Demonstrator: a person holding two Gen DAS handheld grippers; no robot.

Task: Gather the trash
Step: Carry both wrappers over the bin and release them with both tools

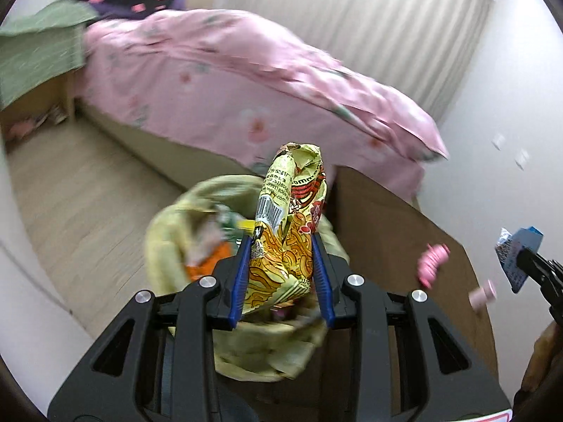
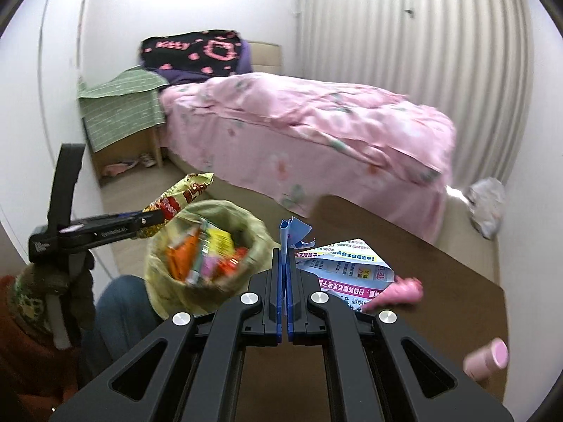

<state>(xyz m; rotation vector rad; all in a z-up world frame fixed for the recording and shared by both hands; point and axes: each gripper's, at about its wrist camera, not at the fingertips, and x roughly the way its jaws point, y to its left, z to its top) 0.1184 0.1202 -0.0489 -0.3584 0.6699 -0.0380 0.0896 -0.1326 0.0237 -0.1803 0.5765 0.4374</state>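
My left gripper [image 1: 283, 242] is shut on a crumpled yellow noodle wrapper [image 1: 288, 218] and holds it above the open yellow-green trash bag [image 1: 169, 232]. In the right wrist view the left gripper [image 2: 155, 216] holds that wrapper [image 2: 176, 200] over the bag [image 2: 225, 211], which contains several colourful wrappers. My right gripper [image 2: 285, 246] is shut on a blue-and-white paper packet [image 2: 293, 230], held above the brown table [image 2: 440, 274]. It shows at the right edge of the left wrist view [image 1: 524, 260].
A pink candy-shaped item [image 2: 401, 290], a pink cylinder [image 2: 487, 358] and a printed paper [image 2: 348, 263] lie on the table. A bed with a pink quilt [image 2: 316, 123] stands behind. A grey bag [image 2: 487, 204] lies by the wall. The person's knee [image 2: 119, 302] is at left.
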